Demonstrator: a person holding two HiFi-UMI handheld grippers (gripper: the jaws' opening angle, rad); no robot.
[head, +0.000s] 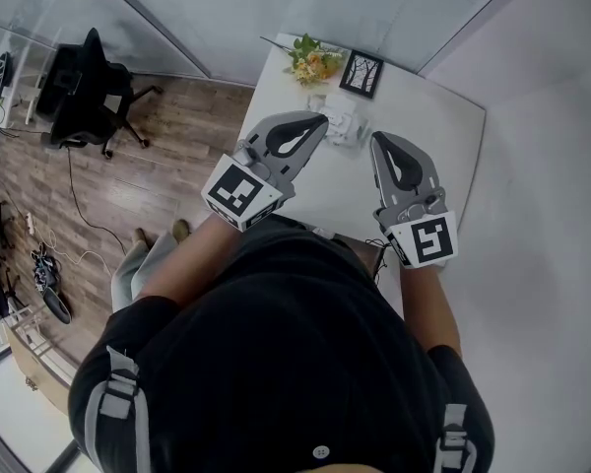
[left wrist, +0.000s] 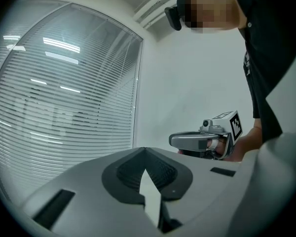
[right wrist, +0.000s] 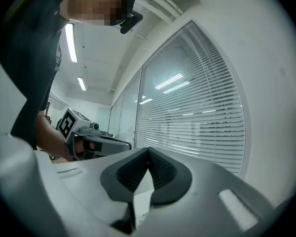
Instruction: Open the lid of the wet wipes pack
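The wet wipes pack (head: 345, 126) is a pale packet lying on the white table (head: 443, 126), near its far end. Both grippers are held level above the table, close to the person's chest. My left gripper (head: 316, 122) has its tip over the pack's left edge and hides part of it. In its own view the left gripper (left wrist: 145, 152) has its jaws meeting at the tip, with nothing between them. My right gripper (head: 379, 142) hangs just right of the pack; in its own view the right gripper (right wrist: 148, 151) is shut and empty. Neither gripper view shows the pack.
A small bunch of flowers (head: 313, 62) and a black picture frame (head: 361, 73) stand at the table's far end. An office chair (head: 84, 92) is on the wooden floor to the left. Window blinds (right wrist: 197, 117) fill the wall ahead.
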